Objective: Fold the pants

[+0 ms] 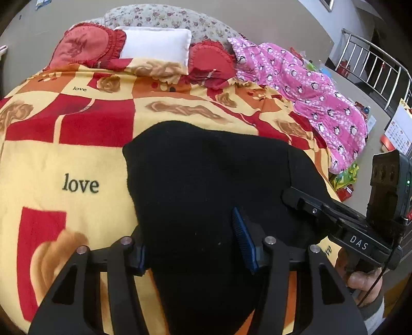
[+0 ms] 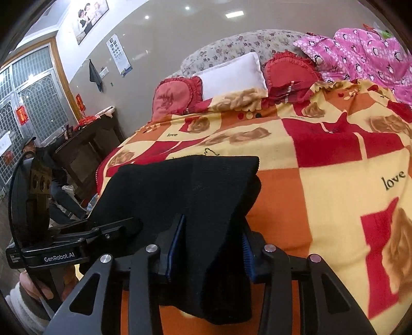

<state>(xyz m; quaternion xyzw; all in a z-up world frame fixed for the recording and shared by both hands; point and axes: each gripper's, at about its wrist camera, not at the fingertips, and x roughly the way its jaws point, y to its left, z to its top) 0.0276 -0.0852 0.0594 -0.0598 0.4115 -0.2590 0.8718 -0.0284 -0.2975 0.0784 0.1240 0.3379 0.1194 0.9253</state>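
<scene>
Two tools, left tool (image 1: 198, 242) and right tool (image 2: 209, 247), are each clenching the soft, limp black pants (image 1: 206, 175) at one end, over the bed (image 1: 77, 154).

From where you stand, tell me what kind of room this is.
Most likely a home bedroom: a bed under a patterned blanket, a white pillow between red cushions against a floral headboard, and a framed portrait on the wall.

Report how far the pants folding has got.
Done: the black pants look at least partly doubled over, lying as a compact stack on the patterned bedspread. In hand: the left gripper and right gripper each clamp a bunch of the fabric. Left: carrying that end over, laying it flat and releasing.
</scene>
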